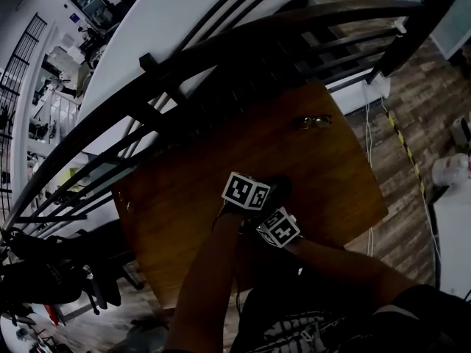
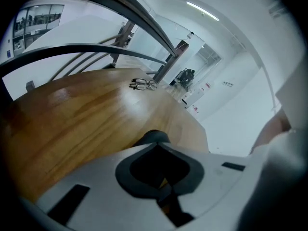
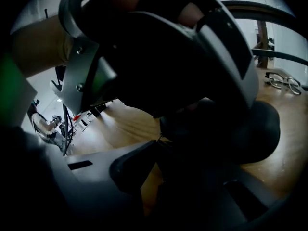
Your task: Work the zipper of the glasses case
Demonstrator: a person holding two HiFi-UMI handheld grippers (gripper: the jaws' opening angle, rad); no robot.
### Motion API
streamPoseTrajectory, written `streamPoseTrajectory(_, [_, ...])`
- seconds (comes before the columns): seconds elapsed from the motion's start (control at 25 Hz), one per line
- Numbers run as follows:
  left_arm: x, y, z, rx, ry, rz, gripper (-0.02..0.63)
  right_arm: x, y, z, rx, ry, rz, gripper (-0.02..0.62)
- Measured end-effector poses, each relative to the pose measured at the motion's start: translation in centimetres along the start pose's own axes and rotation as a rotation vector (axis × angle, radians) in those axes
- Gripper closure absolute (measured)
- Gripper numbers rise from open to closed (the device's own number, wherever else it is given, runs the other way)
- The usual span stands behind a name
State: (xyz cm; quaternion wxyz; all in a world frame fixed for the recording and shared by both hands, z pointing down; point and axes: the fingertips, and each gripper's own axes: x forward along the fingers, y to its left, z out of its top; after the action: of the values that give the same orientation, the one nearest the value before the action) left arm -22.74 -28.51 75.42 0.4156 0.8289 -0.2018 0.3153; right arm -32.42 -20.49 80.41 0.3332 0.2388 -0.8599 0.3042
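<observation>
we have the glasses case (image 1: 280, 187) at the middle of the worktop's (image 1: 191, 190) near edge, right tongs (image 3: 183, 153) clamped on it, left tongs (image 2: 156, 147) pinched together at its end, the zipper's progress unreadable, and the eyeglasses (image 1: 313, 121) out by the far right corner.

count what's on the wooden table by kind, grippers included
Glasses: 1
Glasses case: 1
Grippers: 2 (left gripper, right gripper)
Total: 4
</observation>
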Motion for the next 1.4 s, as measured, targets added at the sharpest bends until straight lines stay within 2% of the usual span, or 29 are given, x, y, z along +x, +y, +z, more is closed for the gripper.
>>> streamPoseTrajectory(0.16, [-0.4, 0.0, 0.1, -0.020, -0.009, -0.032, 0.601, 0.9, 0.7, 1.0, 0.072, -0.016, -0.025, 0.595])
streamPoseTrajectory(0.28, [-0.3, 0.2, 0.2, -0.022, -0.014, -0.029, 0.601, 1.3, 1.3, 1.3, 0.072, -0.015, 0.030, 0.589])
streamPoseTrajectory(0.36, [-0.1, 0.2, -0.1, -0.027, -0.005, -0.026, 0.601, 0.8, 2.0, 1.3, -0.042, -0.006, 0.083, 0.589])
streamPoseTrajectory(0.44, [0.0, 0.4, -0.2, -0.038, 0.007, -0.025, 0.601, -0.6, 1.8, 1.2, -0.165, 0.007, 0.093, 0.589])
streamPoseTrajectory(0.56, [-0.1, 0.4, -0.1, -0.043, 0.011, -0.015, 0.601, -3.4, 0.2, 0.1, -0.271, 0.036, 0.095, 0.589])
streamPoseTrajectory(0.72, [0.1, 0.5, -0.4, 0.009, -0.014, 0.040, 0.601, -7.1, -2.8, 0.7, -0.469, 0.016, 0.049, 0.589])
streamPoseTrajectory(0.84, [-0.2, 0.0, -0.6, 0.076, -0.070, 0.068, 0.601, -8.6, -4.2, 2.2, -0.667, 0.022, 0.017, 0.589])
streamPoseTrajectory(0.92, [-1.2, -0.3, -0.5, 0.134, -0.131, 0.114, 0.601, -8.6, -4.4, 2.6, -0.839, 0.056, 0.016, 0.562])
streamPoseTrajectory(1.0, [-3.2, -0.2, -0.8, 0.167, -0.218, 0.210, 0.601, -8.2, -4.5, 2.1, -0.974, 0.110, 0.040, 0.510])
streamPoseTrajectory(1.12, [-6.6, -0.2, -2.9, 0.176, -0.319, 0.396, 0.601, -7.5, -4.8, 1.2, -1.075, 0.189, 0.072, 0.459])
streamPoseTrajectory(1.24, [-8.1, -0.9, -7.6, 0.134, -0.333, 0.501, 0.601, -6.7, -5.2, 0.5, -1.148, 0.242, 0.067, 0.431])
streamPoseTrajectory(1.4, [-8.6, -1.2, -13.1, 0.000, -0.318, 0.538, 0.600, -5.4, -6.7, 1.6, -1.199, 0.257, -0.015, 0.408])
